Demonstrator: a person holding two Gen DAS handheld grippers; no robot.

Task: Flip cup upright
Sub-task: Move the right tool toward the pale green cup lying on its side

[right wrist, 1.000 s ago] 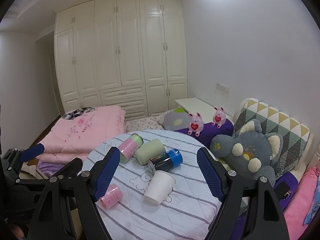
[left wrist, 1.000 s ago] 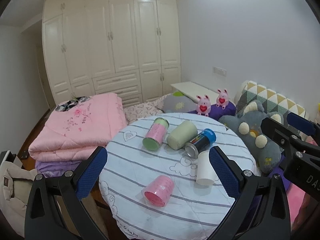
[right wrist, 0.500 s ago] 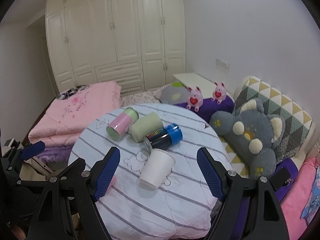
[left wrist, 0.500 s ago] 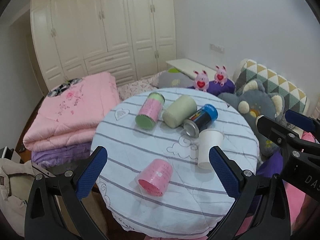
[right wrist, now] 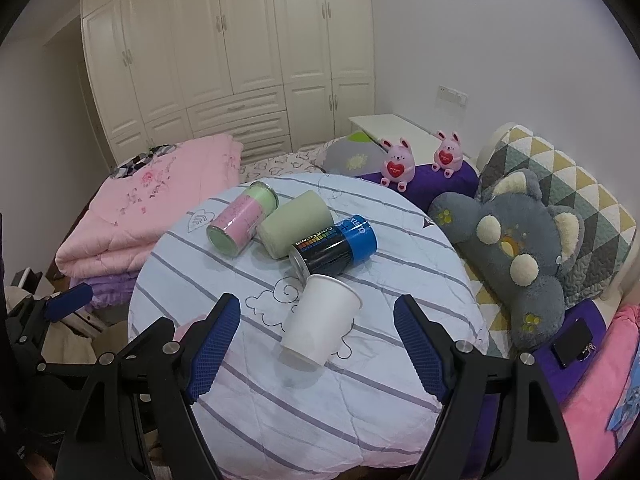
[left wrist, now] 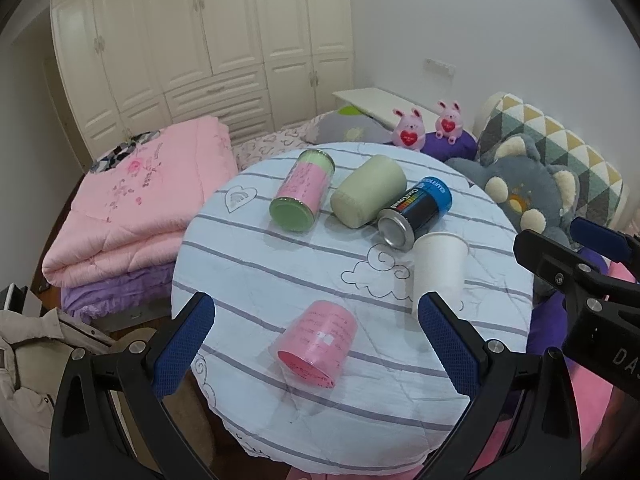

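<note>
A pink cup (left wrist: pixel 318 342) lies on its side near the front of the round striped table (left wrist: pixel 256 280). A white paper cup (left wrist: pixel 438 270) lies on its side to its right; it also shows in the right wrist view (right wrist: pixel 320 320). My left gripper (left wrist: pixel 316 336) is open and empty, above and in front of the pink cup. My right gripper (right wrist: pixel 318 340) is open and empty, its jaws either side of the white cup, short of it. In the right wrist view the pink cup is mostly hidden behind my left finger.
A pink-green tin (left wrist: pixel 302 196), a pale green cylinder (left wrist: pixel 368 196) and a black-blue can (left wrist: pixel 416 212) lie on their sides at the back of the table. A folded pink quilt (left wrist: pixel 136 208) is at the left, a grey plush (left wrist: pixel 528 200) at the right.
Both grippers have moved forward and down toward the table; the cups look larger and lower in view. Both stay open. Nothing on the table has moved.
</note>
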